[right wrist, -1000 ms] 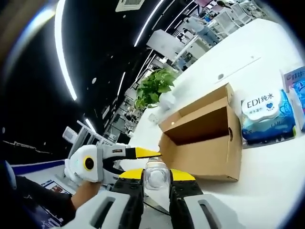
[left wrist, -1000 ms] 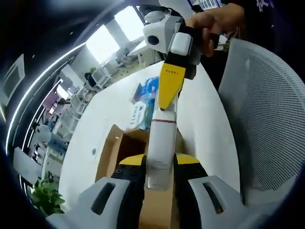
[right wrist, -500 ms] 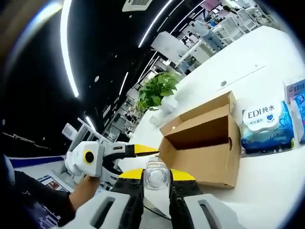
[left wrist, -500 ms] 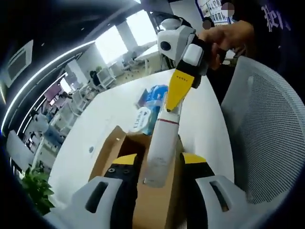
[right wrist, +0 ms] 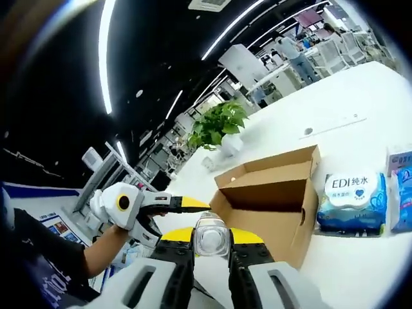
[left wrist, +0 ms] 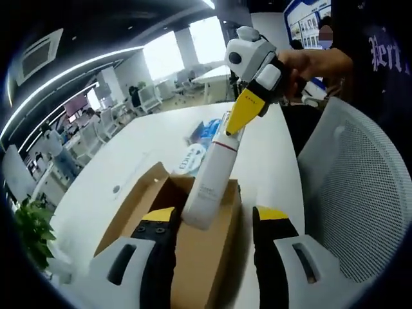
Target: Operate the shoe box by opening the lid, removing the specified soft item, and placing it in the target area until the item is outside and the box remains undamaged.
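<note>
A white bottle (left wrist: 212, 174) hangs slanted over the open brown shoe box (left wrist: 138, 219). My right gripper (left wrist: 230, 127), coming in from the top, is shut on its upper end with yellow jaws. My left gripper (left wrist: 214, 222) stands open, its two jaws wide apart on either side of the bottle's lower end and not touching it. In the right gripper view the bottle (right wrist: 210, 237) shows end-on, clamped in my right gripper (right wrist: 211, 239). My left gripper (right wrist: 174, 215) is held by a hand at the left, just in front of the box (right wrist: 270, 206).
A wet-wipes pack (right wrist: 351, 199) and a blue packet (right wrist: 402, 193) lie on the white table (right wrist: 360, 96) right of the box. A potted plant (right wrist: 219, 122) stands behind it. A white mesh chair back (left wrist: 360, 187) is close on the right.
My left gripper's jaws have spread apart and let go of the bottle's lower end. The right gripper keeps hold of the bottle, which now leans more.
</note>
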Demonstrator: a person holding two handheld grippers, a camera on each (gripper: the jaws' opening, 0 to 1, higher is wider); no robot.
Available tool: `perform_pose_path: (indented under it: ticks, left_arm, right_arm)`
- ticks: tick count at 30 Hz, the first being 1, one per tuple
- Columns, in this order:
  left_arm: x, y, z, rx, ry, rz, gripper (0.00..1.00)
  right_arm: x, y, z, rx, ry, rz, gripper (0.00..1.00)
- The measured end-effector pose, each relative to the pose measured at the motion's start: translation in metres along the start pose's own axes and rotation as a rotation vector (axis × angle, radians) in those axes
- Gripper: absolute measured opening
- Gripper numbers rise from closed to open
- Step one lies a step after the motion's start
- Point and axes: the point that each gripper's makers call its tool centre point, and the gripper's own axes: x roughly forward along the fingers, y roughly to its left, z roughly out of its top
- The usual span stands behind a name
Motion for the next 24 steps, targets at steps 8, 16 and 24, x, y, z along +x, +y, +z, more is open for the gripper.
perform_pose_path:
  ticks: [8,16,24]
  left_arm:
    - [-0.004,0.001,0.000,-0.080,-0.028,0.001,0.53]
    - [-0.008,-0.001,-0.001,-0.152,-0.047,0.006,0.58]
    - [-0.014,0.000,-0.003,-0.211,-0.072,0.029,0.63]
  right_arm:
    - [-0.007,0.000,0.010,-0.097,0.038,-0.006,0.14]
    - [-0.012,-0.003,0.017,-0.172,0.087,-0.010,0.14]
    - [-0.016,-0.005,0.026,-0.248,0.130,-0.015,0.15]
